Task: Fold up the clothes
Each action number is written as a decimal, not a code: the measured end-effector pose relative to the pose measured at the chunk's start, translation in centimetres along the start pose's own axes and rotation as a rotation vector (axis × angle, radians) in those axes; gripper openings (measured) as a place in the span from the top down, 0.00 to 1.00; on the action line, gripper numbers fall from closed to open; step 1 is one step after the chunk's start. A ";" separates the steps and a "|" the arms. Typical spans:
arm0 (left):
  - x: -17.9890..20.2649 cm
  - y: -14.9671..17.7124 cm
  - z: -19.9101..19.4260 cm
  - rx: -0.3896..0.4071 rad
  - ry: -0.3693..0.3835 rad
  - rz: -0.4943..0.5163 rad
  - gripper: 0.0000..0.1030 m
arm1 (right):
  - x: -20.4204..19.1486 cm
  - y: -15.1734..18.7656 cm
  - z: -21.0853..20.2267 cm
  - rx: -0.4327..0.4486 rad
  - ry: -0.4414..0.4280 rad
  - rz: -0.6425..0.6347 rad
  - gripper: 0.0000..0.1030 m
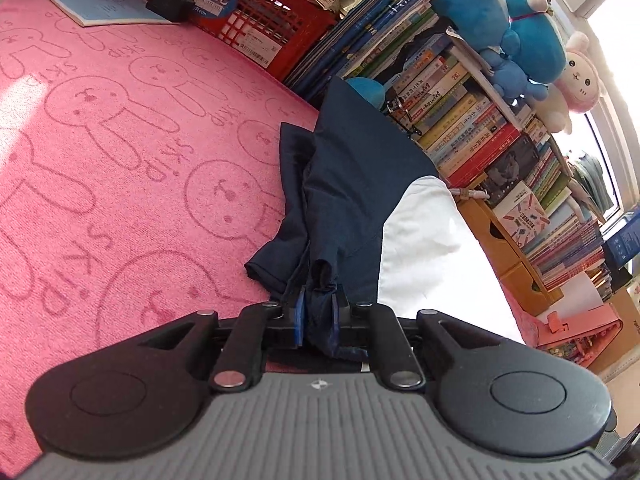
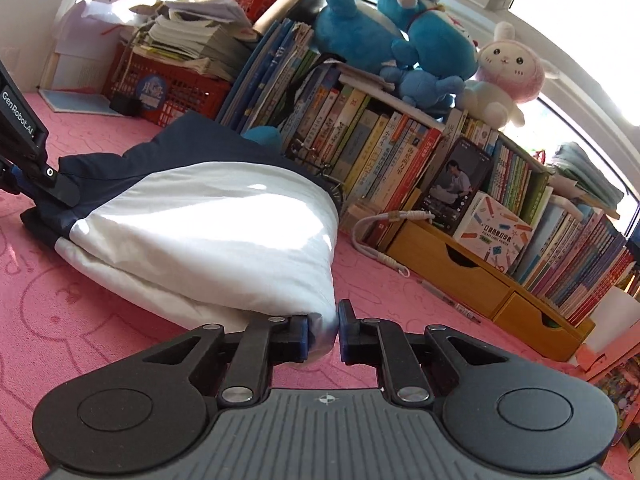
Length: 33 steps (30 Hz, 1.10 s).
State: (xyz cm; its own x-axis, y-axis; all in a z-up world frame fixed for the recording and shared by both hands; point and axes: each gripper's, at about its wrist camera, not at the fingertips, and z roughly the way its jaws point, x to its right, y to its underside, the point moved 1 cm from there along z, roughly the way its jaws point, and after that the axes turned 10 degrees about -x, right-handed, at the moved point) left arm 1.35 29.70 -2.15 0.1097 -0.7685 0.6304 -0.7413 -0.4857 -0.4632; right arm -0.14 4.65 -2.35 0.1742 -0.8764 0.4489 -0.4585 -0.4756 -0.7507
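Note:
A navy and white garment point(image 1: 348, 184) lies bunched on the pink rabbit-print mat point(image 1: 120, 140), partly lifted. My left gripper point(image 1: 318, 308) is shut on a gathered fold of its navy part, with cloth pinched between the blue pads. In the right wrist view the white part of the garment point(image 2: 208, 232) billows as a folded mound. My right gripper point(image 2: 323, 328) is shut on its near white corner. The left gripper point(image 2: 48, 184) shows at the left edge of that view, on the navy end.
Behind the garment runs a row of books point(image 2: 400, 152) with blue and pink plush toys point(image 2: 432, 40) on top. A red crate point(image 1: 256, 20) with papers stands at the back left, a wooden drawer box point(image 2: 460, 272) at the right, and a white cable point(image 2: 380, 236) in front.

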 end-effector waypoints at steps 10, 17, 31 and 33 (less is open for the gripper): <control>4.6 7.8 -1.4 -0.061 0.042 0.201 0.83 | 7.4 7.3 -7.9 -0.065 -0.026 0.097 0.85; 5.7 9.7 -1.7 -0.069 -0.025 0.298 0.82 | 8.7 11.5 -10.1 -0.194 -0.241 0.098 0.58; 5.3 10.0 -3.5 -0.082 -0.080 0.336 0.81 | 3.0 -0.7 -1.0 -0.080 -0.503 0.218 0.37; 4.6 9.5 -4.8 -0.070 -0.102 0.325 0.83 | 0.9 -1.6 0.3 -0.097 -0.507 0.186 0.37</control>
State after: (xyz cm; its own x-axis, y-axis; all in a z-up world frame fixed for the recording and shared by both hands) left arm -8.34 23.54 -0.60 -0.0767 -0.9176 0.3900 -0.7916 -0.1817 -0.5834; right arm 1.04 4.54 -0.93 0.4691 -0.8832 0.0049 -0.5961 -0.3207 -0.7360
